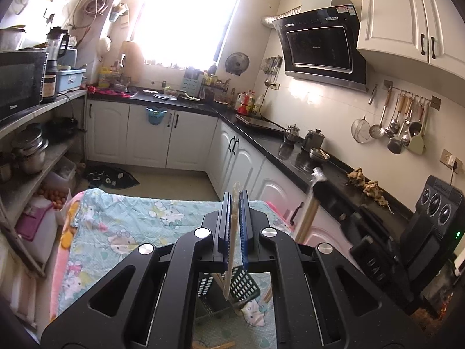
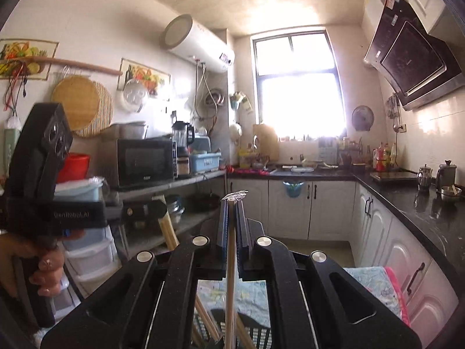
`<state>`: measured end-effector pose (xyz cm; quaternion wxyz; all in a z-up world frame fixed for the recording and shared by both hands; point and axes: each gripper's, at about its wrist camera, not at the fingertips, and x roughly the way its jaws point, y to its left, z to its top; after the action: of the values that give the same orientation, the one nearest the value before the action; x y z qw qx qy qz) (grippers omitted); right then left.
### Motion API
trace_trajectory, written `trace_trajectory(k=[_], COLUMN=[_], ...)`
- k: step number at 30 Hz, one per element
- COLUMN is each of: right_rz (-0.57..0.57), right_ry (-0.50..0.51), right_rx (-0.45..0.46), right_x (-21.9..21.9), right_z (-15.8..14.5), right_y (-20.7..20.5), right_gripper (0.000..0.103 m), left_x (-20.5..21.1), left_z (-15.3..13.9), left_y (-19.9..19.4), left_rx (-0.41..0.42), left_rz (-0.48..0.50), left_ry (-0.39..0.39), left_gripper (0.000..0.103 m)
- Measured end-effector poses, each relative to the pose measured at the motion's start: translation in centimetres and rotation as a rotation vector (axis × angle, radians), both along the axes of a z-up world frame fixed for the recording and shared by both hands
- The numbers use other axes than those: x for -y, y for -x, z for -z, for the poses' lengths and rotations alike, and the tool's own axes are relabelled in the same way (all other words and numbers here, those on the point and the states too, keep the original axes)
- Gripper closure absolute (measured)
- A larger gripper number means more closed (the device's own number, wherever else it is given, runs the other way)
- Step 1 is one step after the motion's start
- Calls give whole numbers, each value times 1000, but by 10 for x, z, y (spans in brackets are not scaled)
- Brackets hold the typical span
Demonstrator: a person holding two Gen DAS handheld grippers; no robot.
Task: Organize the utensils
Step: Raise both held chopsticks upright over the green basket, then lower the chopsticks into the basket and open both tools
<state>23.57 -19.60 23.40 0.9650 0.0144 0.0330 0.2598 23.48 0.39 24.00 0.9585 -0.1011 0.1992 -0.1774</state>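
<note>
My left gripper (image 1: 236, 200) is shut on a pale wooden chopstick (image 1: 231, 250) that stands almost upright between the blue pads. Its lower end hangs over a dark green perforated basket (image 1: 245, 288) on the cloth-covered table (image 1: 130, 218). My right gripper (image 2: 232, 206) is shut on another wooden chopstick (image 2: 230, 276), upright, with a scrap of clear wrapper at its top. The basket (image 2: 257, 331) lies below it with more wooden sticks (image 2: 205, 314) inside. Each gripper shows in the other's view: the right gripper (image 1: 319, 186) at the right, and the left gripper (image 2: 158, 203) at the left, held by a hand (image 2: 43, 261).
A black L-shaped counter (image 1: 290, 157) with white cabinets runs along the right and far walls, carrying a kettle, pots and bottles. Utensils hang on a wall rail (image 1: 404, 125). Shelves (image 1: 37, 157) with pots and a microwave (image 2: 145, 160) line the left side.
</note>
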Motion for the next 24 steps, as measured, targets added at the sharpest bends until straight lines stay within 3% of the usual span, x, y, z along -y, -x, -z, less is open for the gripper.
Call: trace_trajectory(k=[8,24], right_rz=[21,112], right_ry=[-11,49], right_rx=[34,-36], right_x=[3,-1], right_z=[8,95], right_y=[-15,-51], right_gripper=[98,98], left_x=[1,10], left_z=[15,81], left_y=[-13,-30], left_rx=[-5,-67], left_rz=[-18,-21], left_ry=[-6,-29], left_gripper=[100,100])
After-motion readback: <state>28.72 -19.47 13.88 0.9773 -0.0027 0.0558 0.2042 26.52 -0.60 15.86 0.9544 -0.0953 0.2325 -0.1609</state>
